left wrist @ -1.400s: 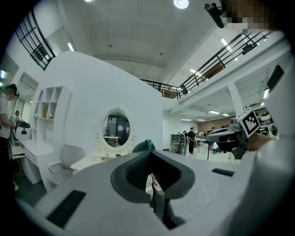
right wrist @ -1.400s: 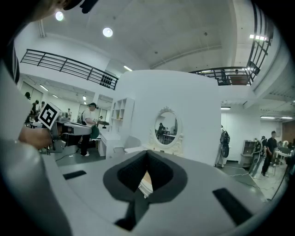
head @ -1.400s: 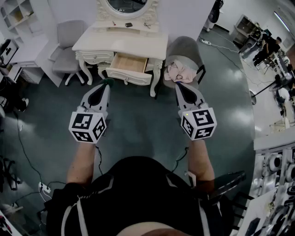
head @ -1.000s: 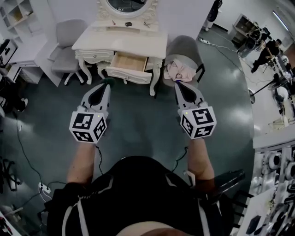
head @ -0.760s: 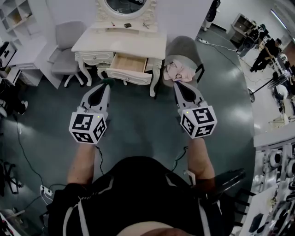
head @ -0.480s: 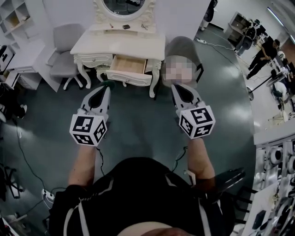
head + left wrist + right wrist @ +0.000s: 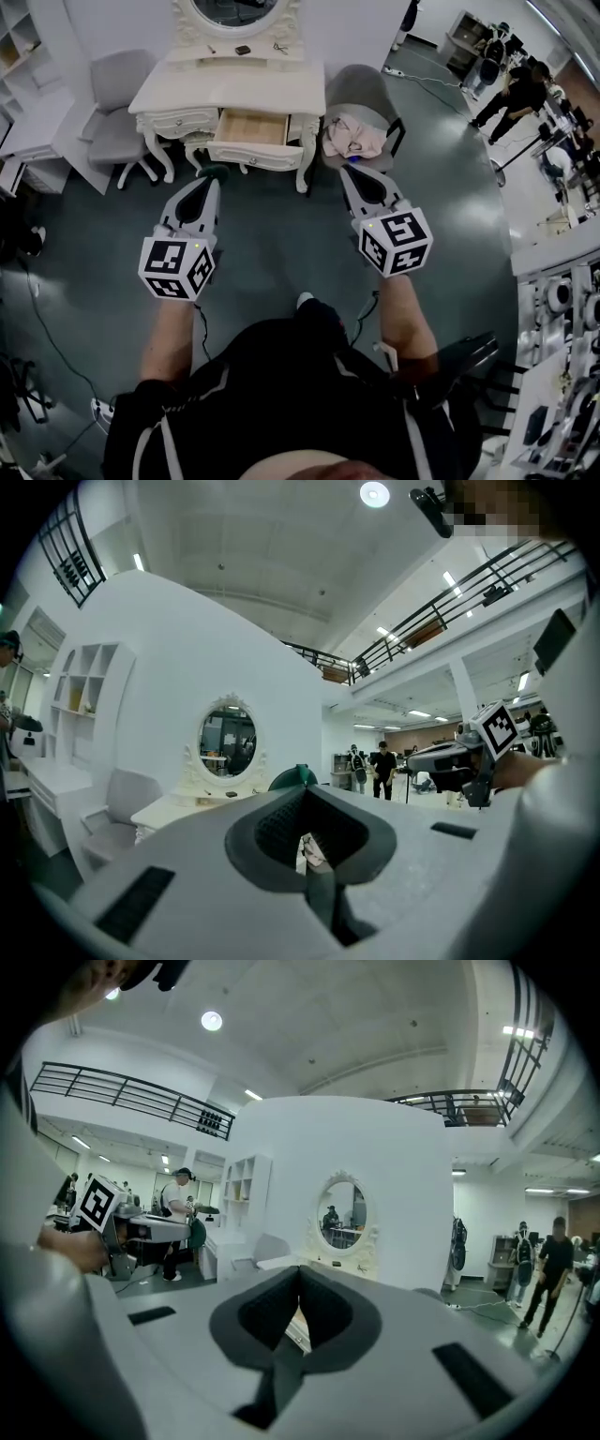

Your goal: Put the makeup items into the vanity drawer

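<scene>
Straight ahead, well out of reach | bench (image 7: 234,89) with drawer (image 7: 247,128) pulled open | left hand-held gripper (image 7: 211,179) clenched on a small green item (image 7: 214,171) | right hand-held gripper (image 7: 346,172) clenched, empty | makeup items (image 7: 243,50) on bench's rear ledge | advised: close in, release over drawer's middle

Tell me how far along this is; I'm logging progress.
Done: the drawer stands open, showing bare wood. In hand: nothing; the left hand-held gripper and right hand-held gripper are shut and empty. Left: the small items on the vanity's shelf all need moving.
</scene>
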The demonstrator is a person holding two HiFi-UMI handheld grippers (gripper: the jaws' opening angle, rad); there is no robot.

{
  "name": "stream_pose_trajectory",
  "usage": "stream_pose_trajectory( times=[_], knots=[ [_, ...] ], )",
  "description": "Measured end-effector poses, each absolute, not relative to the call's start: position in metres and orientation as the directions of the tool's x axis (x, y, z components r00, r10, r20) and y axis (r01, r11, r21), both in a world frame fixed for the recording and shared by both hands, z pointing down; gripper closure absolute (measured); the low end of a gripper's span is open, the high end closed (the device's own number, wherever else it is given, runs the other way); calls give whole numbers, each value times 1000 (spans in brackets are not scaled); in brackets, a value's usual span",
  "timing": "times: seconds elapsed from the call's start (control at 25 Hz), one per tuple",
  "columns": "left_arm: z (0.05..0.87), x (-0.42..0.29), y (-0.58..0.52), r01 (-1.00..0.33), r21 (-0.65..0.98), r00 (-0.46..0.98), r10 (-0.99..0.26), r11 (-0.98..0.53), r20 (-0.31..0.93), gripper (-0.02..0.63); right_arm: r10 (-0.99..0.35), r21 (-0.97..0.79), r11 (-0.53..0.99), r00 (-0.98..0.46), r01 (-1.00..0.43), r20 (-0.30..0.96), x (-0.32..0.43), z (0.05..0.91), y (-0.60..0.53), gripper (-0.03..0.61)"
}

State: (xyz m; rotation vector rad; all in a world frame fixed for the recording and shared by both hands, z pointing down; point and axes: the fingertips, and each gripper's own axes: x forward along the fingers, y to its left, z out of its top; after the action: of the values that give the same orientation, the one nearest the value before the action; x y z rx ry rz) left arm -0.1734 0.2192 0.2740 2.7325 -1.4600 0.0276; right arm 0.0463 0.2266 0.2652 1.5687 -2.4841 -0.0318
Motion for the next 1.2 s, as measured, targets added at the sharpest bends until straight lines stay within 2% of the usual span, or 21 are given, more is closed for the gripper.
stream_pose_trajectory(
  times=[0.6,1.2],
  knots=[
    [274,-158,123,-878,25,478,-877,-478,40,609,-851,114,525,-515,-843,106,67,258,110,572],
    [280,-98,3,-894,35,448,-890,-447,86,609,-849,69,526,-519,-848,98,139,267,-14,572]
  ],
)
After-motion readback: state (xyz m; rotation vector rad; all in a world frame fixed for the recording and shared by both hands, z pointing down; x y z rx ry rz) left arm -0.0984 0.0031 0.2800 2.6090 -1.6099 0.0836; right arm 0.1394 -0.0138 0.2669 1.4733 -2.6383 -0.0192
